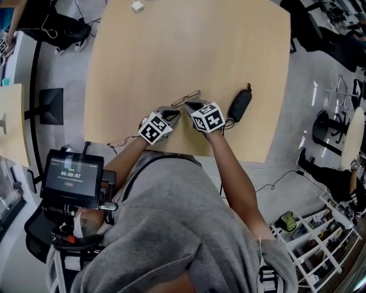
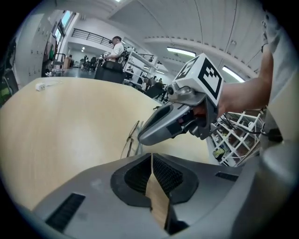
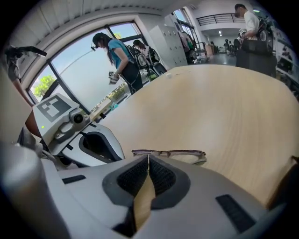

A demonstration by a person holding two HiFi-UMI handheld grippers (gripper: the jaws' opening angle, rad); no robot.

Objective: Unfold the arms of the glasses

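Observation:
Thin wire-framed glasses (image 1: pixel 187 97) lie folded on the light wooden table (image 1: pixel 171 51), near its front edge. My left gripper (image 1: pixel 174 114) sits just in front of them, jaws shut with nothing between. My right gripper (image 1: pixel 187 105) points at the glasses from the right, its tips close to the frame. In the right gripper view the glasses (image 3: pixel 170 153) lie straight across, just past the shut right gripper (image 3: pixel 148 158). From the left gripper view the glasses (image 2: pixel 132 140) stand edge-on beyond the shut left gripper (image 2: pixel 152 156), with the right gripper (image 2: pixel 163 126) over them.
A black glasses case (image 1: pixel 239 105) lies to the right of the glasses. A small white object (image 1: pixel 137 6) rests at the table's far edge. A screen on a stand (image 1: pixel 71 174) stands at my left, off the table. People stand in the room beyond the table.

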